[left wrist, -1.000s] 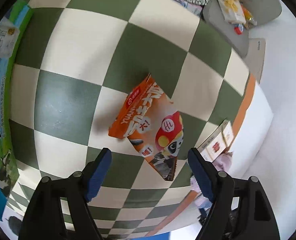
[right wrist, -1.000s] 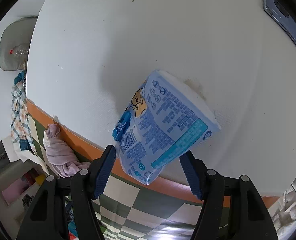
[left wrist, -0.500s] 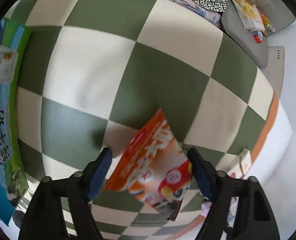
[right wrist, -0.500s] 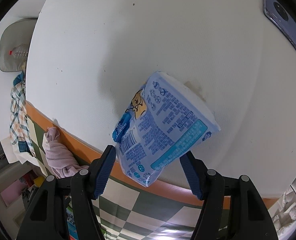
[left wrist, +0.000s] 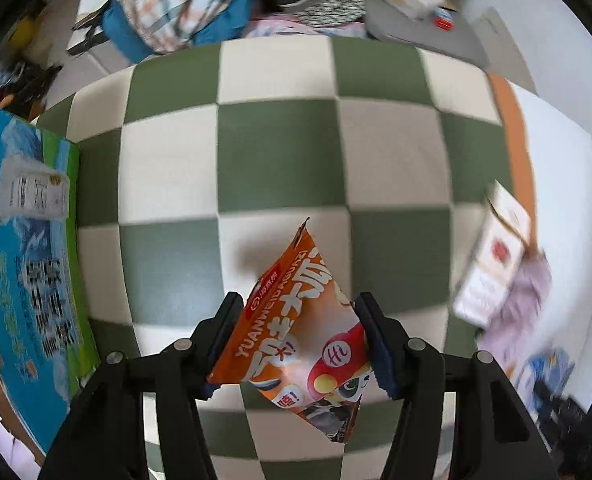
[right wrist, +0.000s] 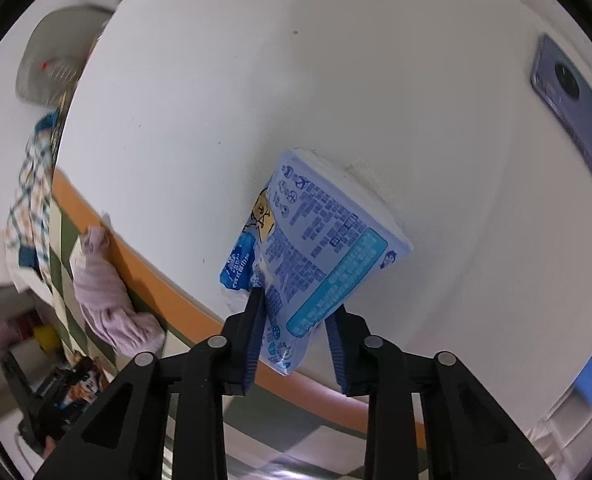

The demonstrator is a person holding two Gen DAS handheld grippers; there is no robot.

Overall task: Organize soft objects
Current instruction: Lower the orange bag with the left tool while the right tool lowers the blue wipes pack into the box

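Both grippers hold a soft packet.

The orange snack bag point(left wrist: 296, 320) sits clamped in the left gripper point(left wrist: 298, 340) above the checkered cloth point(left wrist: 280, 148). The blue tissue pack point(right wrist: 312, 256) is pinched in the right gripper point(right wrist: 296, 324) over the white table point(right wrist: 296, 80).

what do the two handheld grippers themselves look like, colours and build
The left gripper and right gripper look identical: matte black angular plastic frames with triangular cut-outs, round silver pivot pins on the linkages, and two fingers faced with dark blue ribbed pads. No cables, markings or sleeves show.
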